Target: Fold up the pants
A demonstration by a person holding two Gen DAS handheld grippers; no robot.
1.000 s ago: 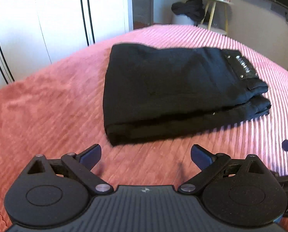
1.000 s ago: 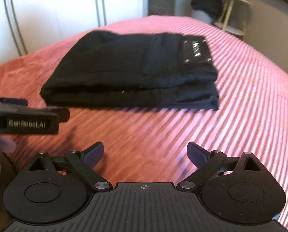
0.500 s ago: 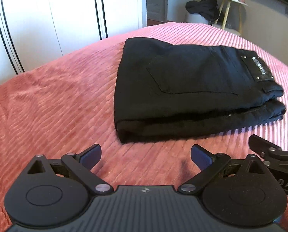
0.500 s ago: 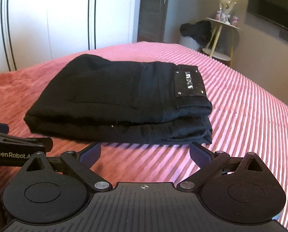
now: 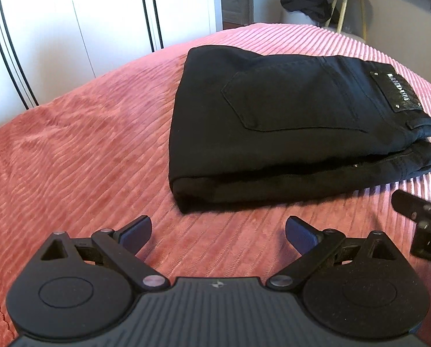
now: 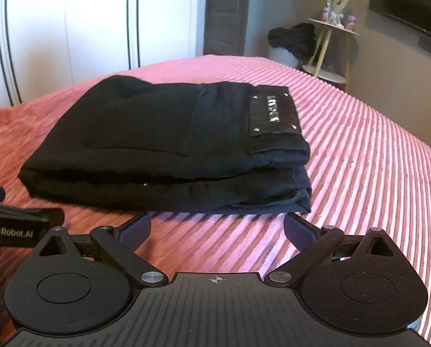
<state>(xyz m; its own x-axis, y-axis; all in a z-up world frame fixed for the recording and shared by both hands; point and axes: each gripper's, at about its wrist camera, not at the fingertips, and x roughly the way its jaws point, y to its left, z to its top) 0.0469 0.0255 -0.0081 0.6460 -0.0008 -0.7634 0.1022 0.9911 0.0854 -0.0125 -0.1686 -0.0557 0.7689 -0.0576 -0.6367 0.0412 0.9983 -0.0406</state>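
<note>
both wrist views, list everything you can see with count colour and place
pants: one pair, black, folded into a flat stack on the bed, back pocket and shiny waistband patch on top
bedspread: one, pink-red ribbed, covering the bed under the pants
wardrobe doors: white with dark vertical strips, behind the bed on the left
door: one, dark, at the back wall
side table: one, pale with slim legs, back right, small items on top too small to name
dark clothing: one heap, black, beside the side table
left gripper: one, black, jaws open, above the bedspread short of the pants
right gripper: one, black, jaws open, close to the pants' near edge
</note>
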